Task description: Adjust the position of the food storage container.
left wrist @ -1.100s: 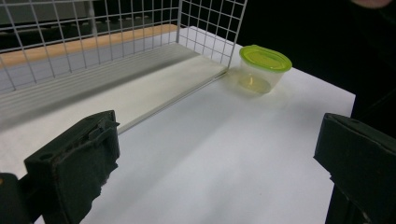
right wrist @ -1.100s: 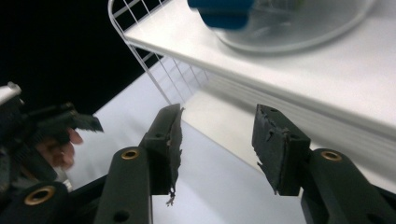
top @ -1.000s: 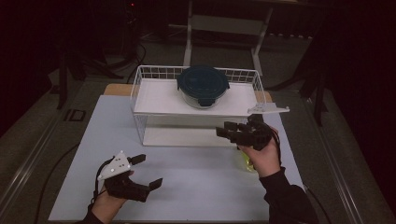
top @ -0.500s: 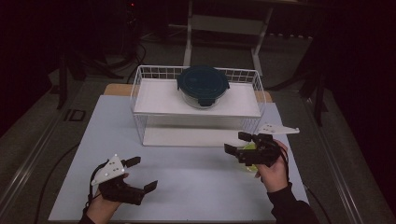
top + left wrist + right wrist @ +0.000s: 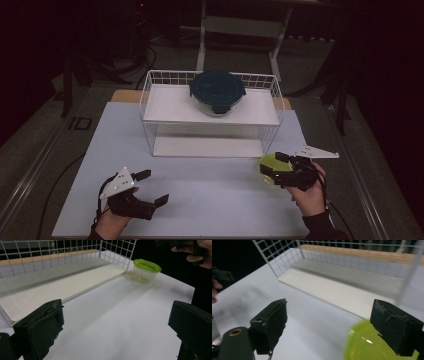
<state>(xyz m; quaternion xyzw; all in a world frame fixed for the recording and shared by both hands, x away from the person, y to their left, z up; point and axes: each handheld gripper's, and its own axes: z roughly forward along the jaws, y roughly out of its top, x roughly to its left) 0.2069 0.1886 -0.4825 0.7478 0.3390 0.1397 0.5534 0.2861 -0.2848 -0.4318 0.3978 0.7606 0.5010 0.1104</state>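
High view: right gripper [image 5: 274, 167] low over the white table [image 5: 210, 200], jaws spread wide and just opened further, nothing clamped. Small green-lidded tub [image 5: 270, 168] directly beneath the fingertips, just off the near right corner of the wire rack [image 5: 212, 115]. Left gripper [image 5: 150, 187] well apart at the near left, jaws open and empty, resting low. Dark-lidded round container [image 5: 217, 92] up on the rack's top shelf, far beyond both grippers.

Left gripper view: both black jaws wide apart with bare table between. Tub [image 5: 145, 271] far ahead and to the right, upright, lid on, standing just off the rack's corner post. A hand [image 5: 197, 251] above and beyond the tub.

Right gripper view: jaws gaping, green lid [image 5: 372, 345] at the lower right, partly under the right jaw and off-centre. Rack's lower shelf [image 5: 342, 293] ahead, its corner wire close on the right.

Judged step: taking hold of the tub. Advisable to shift sideways until the lid sits midway between the jaws, descend to grip the clear wall below the lid rim, then close squarely. Little clearance toward the rack corner; risk of a jaw catching the wire. Ample open table on the near and left sides for withdrawal; table edge near on the right.
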